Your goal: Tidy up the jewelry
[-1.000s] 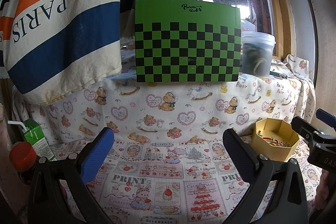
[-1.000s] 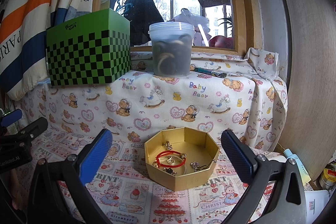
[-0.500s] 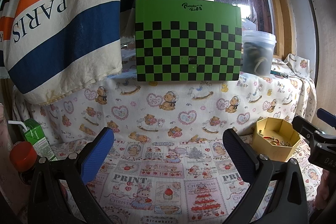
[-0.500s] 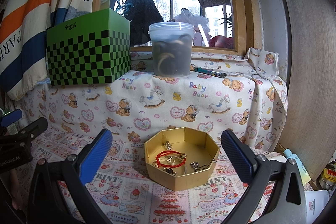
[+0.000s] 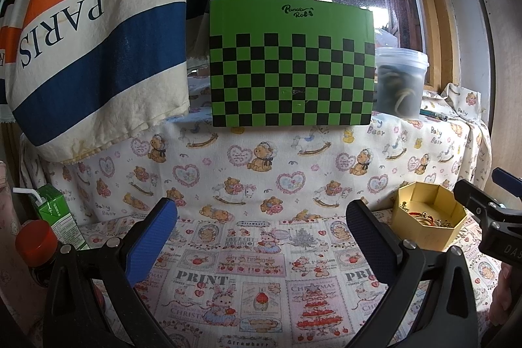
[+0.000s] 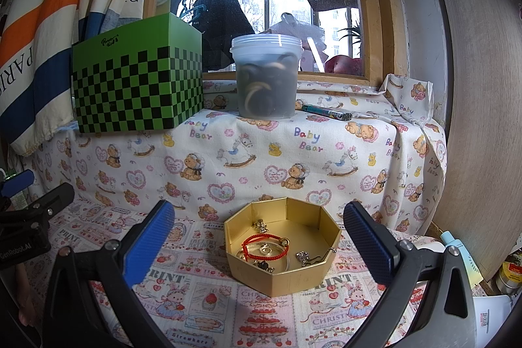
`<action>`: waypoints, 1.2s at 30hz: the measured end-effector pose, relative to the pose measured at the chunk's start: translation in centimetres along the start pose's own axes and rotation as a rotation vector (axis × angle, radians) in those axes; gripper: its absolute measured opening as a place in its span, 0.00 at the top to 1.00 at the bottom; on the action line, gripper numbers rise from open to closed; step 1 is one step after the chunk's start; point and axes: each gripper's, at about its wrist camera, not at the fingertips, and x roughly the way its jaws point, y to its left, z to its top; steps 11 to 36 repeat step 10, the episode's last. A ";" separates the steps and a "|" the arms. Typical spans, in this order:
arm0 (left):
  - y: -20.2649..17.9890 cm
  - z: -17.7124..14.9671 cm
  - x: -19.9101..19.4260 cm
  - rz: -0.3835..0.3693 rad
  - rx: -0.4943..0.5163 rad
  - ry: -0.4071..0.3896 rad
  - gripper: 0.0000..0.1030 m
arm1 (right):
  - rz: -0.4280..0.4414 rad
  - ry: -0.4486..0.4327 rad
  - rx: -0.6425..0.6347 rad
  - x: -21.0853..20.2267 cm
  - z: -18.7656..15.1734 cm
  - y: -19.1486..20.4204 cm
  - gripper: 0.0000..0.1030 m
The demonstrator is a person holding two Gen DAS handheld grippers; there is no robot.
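Nothing has shifted since a moment ago: the left gripper (image 5: 261, 227) and right gripper (image 6: 259, 230) both hover with jaws spread wide and empty. The gold box (image 6: 282, 274) sits on the printed cloth (image 6: 195, 299) between the right fingers, a red bracelet (image 6: 265, 247) and small trinkets inside.

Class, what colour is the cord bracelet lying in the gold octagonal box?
Red; the cord bracelet shows best in the right wrist view.

The octagonal box (image 6: 283, 250) sits on the bench (image 6: 202, 309), a cord bracelet (image 6: 266, 246) inside among small trinkets. Behind, on a raised ledge (image 6: 326, 132), a checkered carton (image 6: 137, 87) stands left of a lidded tub (image 6: 267, 77), a pen (image 6: 326, 112) to its right.
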 end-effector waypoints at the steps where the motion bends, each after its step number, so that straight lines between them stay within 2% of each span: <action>1: 0.0 0.0 0.0 0.000 0.000 0.000 0.00 | 0.000 0.000 0.000 0.0 0.0 0.0 0.00; 36: 0.0 0.0 0.1 0.007 -0.003 0.008 0.00 | -0.001 0.007 0.000 0.2 -0.1 0.0 0.00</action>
